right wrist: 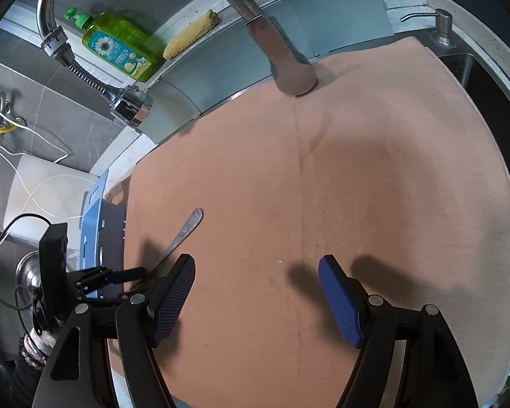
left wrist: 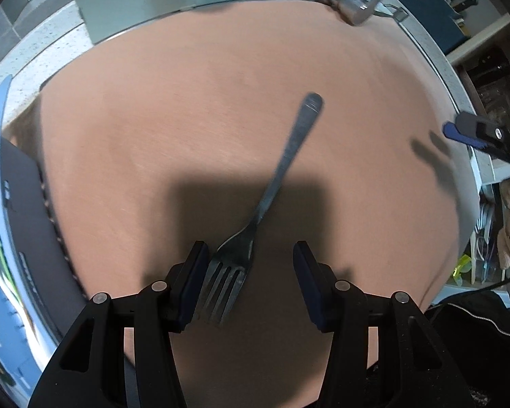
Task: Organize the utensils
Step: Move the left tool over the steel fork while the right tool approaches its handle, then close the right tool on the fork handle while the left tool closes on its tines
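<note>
Steel fork (left wrist: 241, 258) lies between our left gripper's (left wrist: 251, 273) half-open, empty jaws, handle pointing away; right gripper (right wrist: 258, 302) hangs open and empty, farther off.

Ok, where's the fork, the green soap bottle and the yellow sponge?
fork (left wrist: 290, 149), left wrist view, middle of its handle
green soap bottle (right wrist: 120, 46), right wrist view, its label
yellow sponge (right wrist: 190, 35), right wrist view, its middle

fork (left wrist: 255, 227): handle end blurred, and in my right view my left finger hides the tines | shelf clutter (left wrist: 486, 244): too small to tell | blue-and-white box (left wrist: 3, 224): cut off by frame edge
</note>
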